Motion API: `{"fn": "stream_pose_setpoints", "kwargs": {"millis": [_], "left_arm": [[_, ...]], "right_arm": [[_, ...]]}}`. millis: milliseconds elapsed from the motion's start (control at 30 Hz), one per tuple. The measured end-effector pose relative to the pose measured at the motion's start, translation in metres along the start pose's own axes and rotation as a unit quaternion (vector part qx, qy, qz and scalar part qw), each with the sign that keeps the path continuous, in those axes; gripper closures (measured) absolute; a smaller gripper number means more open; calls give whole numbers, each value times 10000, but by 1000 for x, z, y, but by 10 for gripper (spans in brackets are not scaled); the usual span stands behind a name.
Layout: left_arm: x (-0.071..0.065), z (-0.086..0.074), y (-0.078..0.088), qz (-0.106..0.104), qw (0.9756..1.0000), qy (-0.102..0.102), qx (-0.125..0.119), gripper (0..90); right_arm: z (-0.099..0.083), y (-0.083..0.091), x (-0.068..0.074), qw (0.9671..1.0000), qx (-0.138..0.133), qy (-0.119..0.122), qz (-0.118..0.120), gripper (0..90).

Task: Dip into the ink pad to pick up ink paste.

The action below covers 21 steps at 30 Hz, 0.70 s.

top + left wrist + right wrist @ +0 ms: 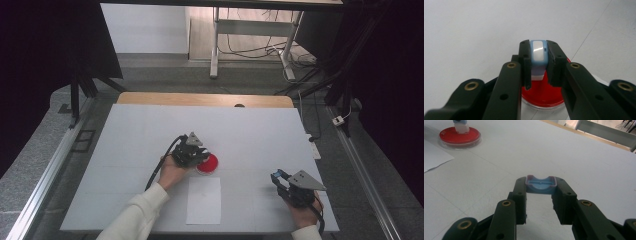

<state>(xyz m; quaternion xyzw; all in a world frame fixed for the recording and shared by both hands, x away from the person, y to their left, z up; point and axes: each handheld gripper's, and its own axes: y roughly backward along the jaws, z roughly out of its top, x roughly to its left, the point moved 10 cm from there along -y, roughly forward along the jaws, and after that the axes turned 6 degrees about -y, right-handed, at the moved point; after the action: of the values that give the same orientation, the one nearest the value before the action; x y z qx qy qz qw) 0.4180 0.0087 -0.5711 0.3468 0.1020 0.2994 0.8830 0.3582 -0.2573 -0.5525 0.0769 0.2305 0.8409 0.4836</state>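
My left claw [539, 66] is clamped on a small pale-blue and white plastic stamp [539, 53], held upright with its base down on the round red ink pad in a clear dish [544, 96]. My right claw [541, 195] grips the stamp's blue plastic cap [540, 185], hollow side up, well off to the right above the white counter [150, 130]. The white paper sheet [204, 200] lies just nearer me than the dish, close by the left claw, so I judge the stamp goes there.

Blue-white stamp [538, 58] upright on red ink pad [541, 96] (cap [540, 185] elsewhere, w/ open side up).
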Motion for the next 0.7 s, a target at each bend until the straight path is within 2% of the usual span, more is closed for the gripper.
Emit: {"fn": "stream_pose_setpoints", "kwargs": {"millis": [167,400,700], "left_arm": [[-1,0,-1,62,10000,-66,24,760],[-1,-1,-1,37,9999,-94,48,762],[0,-1,-1,-1,10000,-35,25,762]], "right_arm": [[0,0,0,10000,-3,-1,0,649],[0,0,1,10000,2,3,4,649],[0,0,1,10000,6,5,8,649]]}}
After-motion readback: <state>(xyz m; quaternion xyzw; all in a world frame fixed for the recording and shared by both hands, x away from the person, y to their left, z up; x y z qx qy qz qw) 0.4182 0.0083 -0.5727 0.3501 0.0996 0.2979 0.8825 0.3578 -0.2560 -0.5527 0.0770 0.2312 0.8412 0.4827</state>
